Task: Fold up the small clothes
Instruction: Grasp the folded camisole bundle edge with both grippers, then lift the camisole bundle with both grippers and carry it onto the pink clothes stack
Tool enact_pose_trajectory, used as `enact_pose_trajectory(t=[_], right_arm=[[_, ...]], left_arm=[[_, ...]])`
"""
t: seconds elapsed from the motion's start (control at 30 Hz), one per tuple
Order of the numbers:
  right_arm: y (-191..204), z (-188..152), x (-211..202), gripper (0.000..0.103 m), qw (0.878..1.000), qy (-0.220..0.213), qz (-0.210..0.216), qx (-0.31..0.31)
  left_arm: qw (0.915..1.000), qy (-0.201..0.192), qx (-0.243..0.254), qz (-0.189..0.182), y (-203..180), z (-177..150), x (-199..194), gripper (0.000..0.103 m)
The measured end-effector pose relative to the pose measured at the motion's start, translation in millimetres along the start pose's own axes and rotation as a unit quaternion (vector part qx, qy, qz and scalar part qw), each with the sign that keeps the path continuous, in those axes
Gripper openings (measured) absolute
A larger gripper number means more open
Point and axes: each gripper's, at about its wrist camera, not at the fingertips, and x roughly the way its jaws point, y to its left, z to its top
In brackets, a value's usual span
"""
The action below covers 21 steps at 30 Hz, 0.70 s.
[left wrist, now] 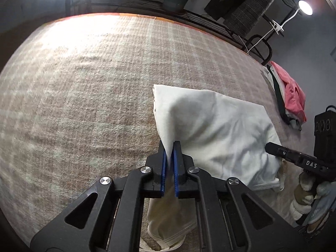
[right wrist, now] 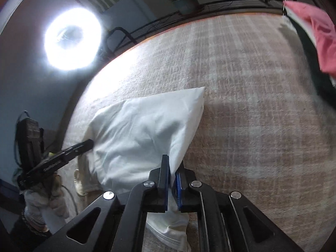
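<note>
Left wrist view showed the left gripper (left wrist: 170, 155) and the right gripper (right wrist: 172, 169) each clamped on a near corner of the white garment (left wrist: 214, 126), raised off the blanket's (left wrist: 84, 94) near edge; both corners should travel level, cloth taut.

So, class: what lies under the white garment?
The white garment lies on the checked blanket, with both grippers, left and right, pinching its near edge. Whatever sits beneath its middle is covered and cannot be seen.
</note>
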Motion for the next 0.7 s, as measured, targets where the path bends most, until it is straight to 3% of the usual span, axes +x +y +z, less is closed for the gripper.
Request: enact_pose_trajectory(t=[0.1,0.2,0.27,0.37,0.43,0.57,0.7], right_arm=[[-5.7,1.3,-1.7,0.044,1.0,-0.005,-0.006,0.011],[-13.7,-2.0,-1.0,0.041,1.0,-0.008,0.007,0.029],[-14.9,0.9,1.3,0.034,0.999,-0.007,0.027,0.041],[-15.6,-2.8,7.1,0.014,0.998,-0.001,0.045,0.05],[-2.9,-3.8,8.5,0.007,0.999,0.001,0.02,0.025],[31.8,0.3,4.8,0.005,0.998,-0.015,-0.041,-0.033],[52.4,1.9,-10.9,0.005,0.995,-0.038,-0.068,-0.068]], left_arm=[[1.0,0.005,-0.007,-0.004,5.2,0.3,2.9,0.004],[1.0,0.007,-0.006,-0.003,5.7,-0.7,5.0,0.004],[1.0,0.005,-0.004,0.001,5.6,-0.9,4.5,0.004],[0.9998,-0.001,0.009,0.015,-2.2,-1.6,2.8,0.004],[0.9994,-0.01,0.022,0.026,-9.3,-2.3,-1.0,0.004],[0.9977,-0.035,0.049,0.033,-22.2,-3.3,-15.2,0.004],[0.9963,-0.048,0.066,0.028,-31.7,-7.8,-26.6,0.003]])
